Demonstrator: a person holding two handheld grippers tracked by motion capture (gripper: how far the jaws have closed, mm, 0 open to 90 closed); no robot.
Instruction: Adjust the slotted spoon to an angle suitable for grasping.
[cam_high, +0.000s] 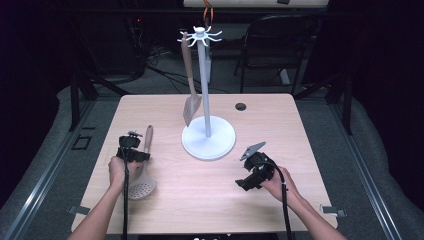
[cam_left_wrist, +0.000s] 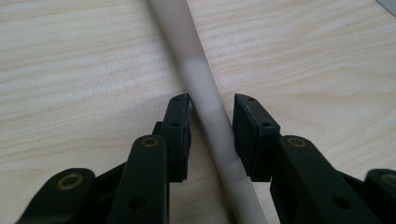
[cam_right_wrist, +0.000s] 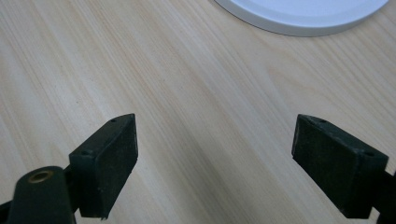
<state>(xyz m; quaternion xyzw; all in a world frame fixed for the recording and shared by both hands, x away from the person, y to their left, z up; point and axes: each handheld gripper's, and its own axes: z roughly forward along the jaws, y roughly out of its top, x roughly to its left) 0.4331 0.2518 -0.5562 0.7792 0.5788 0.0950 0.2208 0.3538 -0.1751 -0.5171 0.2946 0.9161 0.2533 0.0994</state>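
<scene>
Lying between left gripper jaws, skimmer handle, on table

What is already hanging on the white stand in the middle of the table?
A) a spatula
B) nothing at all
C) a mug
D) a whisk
A: in the high view a spatula hangs by its handle from a hook at the top of the white stand, its blade just above the round base.
</scene>
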